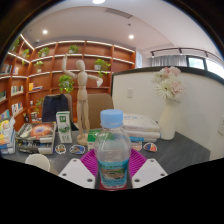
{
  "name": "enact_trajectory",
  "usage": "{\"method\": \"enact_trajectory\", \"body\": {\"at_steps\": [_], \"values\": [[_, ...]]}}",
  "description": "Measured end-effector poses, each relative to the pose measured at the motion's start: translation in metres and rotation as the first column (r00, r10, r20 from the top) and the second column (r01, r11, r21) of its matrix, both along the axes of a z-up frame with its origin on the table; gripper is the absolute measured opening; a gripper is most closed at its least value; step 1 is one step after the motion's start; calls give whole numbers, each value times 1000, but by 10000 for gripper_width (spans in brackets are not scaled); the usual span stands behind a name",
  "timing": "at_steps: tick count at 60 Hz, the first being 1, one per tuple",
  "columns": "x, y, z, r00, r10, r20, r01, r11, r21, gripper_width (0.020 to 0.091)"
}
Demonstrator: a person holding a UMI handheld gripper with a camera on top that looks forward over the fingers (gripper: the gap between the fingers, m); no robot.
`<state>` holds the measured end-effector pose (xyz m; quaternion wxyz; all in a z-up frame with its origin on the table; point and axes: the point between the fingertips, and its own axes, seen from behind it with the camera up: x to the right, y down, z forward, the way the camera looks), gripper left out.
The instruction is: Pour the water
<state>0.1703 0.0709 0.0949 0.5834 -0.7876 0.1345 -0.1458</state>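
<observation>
- The tongs point(113, 172) sit nearest, their two pale fingers flanking a water bottle point(113, 150) with the pink pads point(92, 163) turned in against its lower body; they look clamped on it, narrow enough to carry it for the pour.
- The bottle stands upright between the fingers, its blue cap point(113, 118) on top and a label around its middle; I judge it is kept upright so nothing spills before it reaches whatever is to be filled.
- The cap looks closed, so pouring probably cannot begin yet.
- To the near left, a white rounded object point(38, 161) rests on the grey surface point(185, 152); it may be a cup, but I cannot tell.
- Farther left lie a tray of small items point(36, 137) and a green carton point(63, 125).
- To the right stands a white vase of flowers point(168, 105), clear of the bottle.
- Farthest back, a wooden figure point(83, 92) stands before orange shelves point(75, 55) with plants.
</observation>
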Motion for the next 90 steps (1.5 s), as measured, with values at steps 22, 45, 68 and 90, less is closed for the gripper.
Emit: {"method": "enact_trajectory", "body": {"at_steps": [22, 45, 68, 90], "values": [[-5, 0, -24, 995, 78, -64, -74, 995, 72, 459], [-30, -67, -33, 983, 145, -114, -143, 989, 24, 864], [-76, -171, 14, 960, 281, 9, -279, 955, -97, 851], [-77, -215, 61, 968, 252, -5, -252, 968, -6, 849]]}}
